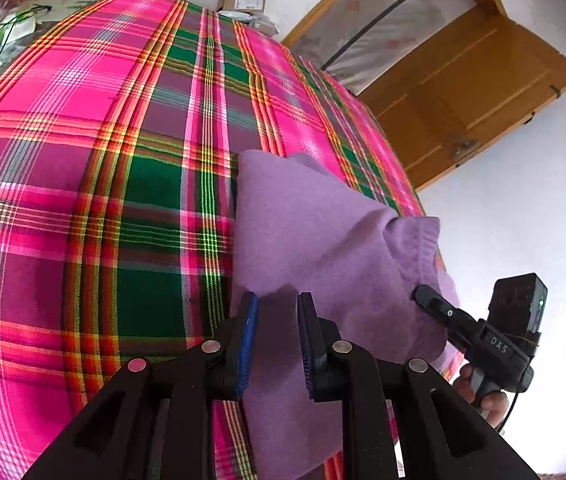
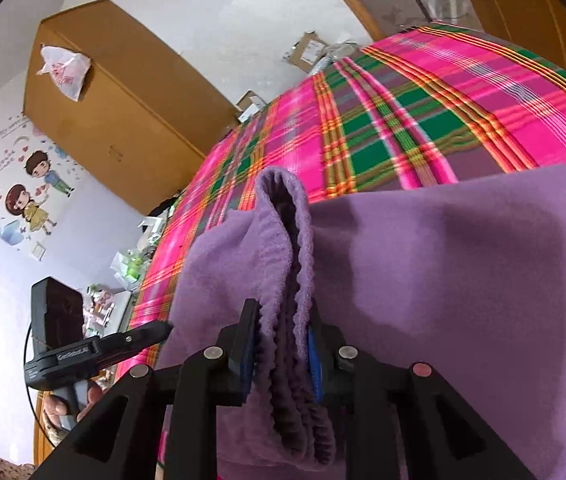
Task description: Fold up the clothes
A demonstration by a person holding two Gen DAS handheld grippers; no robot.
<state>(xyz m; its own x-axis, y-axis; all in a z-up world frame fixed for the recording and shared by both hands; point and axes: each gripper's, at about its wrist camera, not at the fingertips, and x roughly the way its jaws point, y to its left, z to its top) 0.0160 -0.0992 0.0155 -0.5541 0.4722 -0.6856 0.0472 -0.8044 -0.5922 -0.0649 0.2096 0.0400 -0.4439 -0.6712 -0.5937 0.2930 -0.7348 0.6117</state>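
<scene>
On the plaid blanket (image 1: 83, 200) lies a purple garment (image 1: 303, 232); the right gripper (image 2: 283, 344) clamps its ribbed edge, the left gripper (image 1: 277, 316) stands apart above it.

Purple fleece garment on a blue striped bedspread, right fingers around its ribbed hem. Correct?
Not quite: the bedspread is pink and green plaid, not blue striped, as the right wrist view shows. The rest stands: the purple fleece garment lies on it, with the right gripper fingers around its ribbed hem.
</scene>
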